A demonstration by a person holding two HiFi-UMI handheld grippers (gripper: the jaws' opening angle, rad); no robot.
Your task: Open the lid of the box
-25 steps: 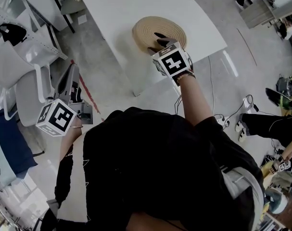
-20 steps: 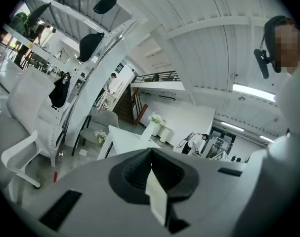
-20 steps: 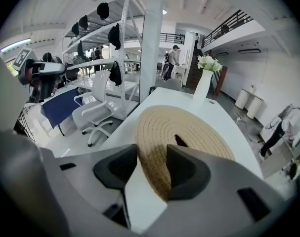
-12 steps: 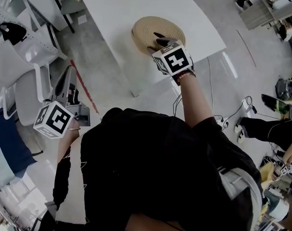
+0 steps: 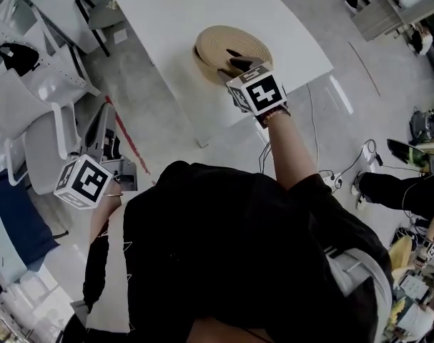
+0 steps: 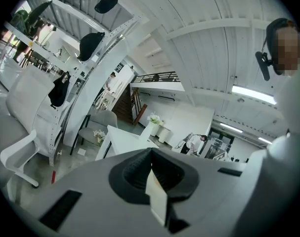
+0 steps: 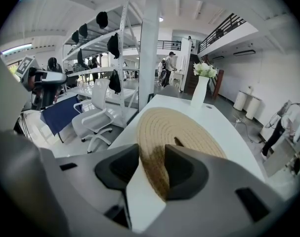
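The only print in sight was the black-and-white square marker pattern on the white cube of each pair of tongs, one at the right hand [image 5: 257,91] and one at the left [image 5: 82,182]; it spelled no words.

The round tan box of coiled rope [image 5: 215,48] sat flat on the white rectangular table [image 5: 166,20], toward the table's near right corner. Its coiled rope lid [image 7: 194,132] was on and faced straight up. Being round, it showed no long side.

The right tongs [image 7: 152,164] slanted down onto the near edge of the lid. Their dark pads stood apart with the lid's rim between them and had just been closing in on it. A firm clamp on the rim could not be made out.

The left tongs [image 6: 150,174] were held well away from the table, out at the person's left side over the grey floor [image 5: 159,131]. Their pads met in a single seam, with nothing between them.

A white vase of white flowers [image 7: 201,85] stood at the far end of the table, well apart from the box. White swivel chairs [image 7: 93,117] stood just beside the table's left edge. Behind them rose a white shelving rack hung with dark caps and bags [image 7: 112,43]. A red line [image 5: 127,138] ran across the floor beside the table, and loose cables [image 5: 331,179] lay on the floor to the right.
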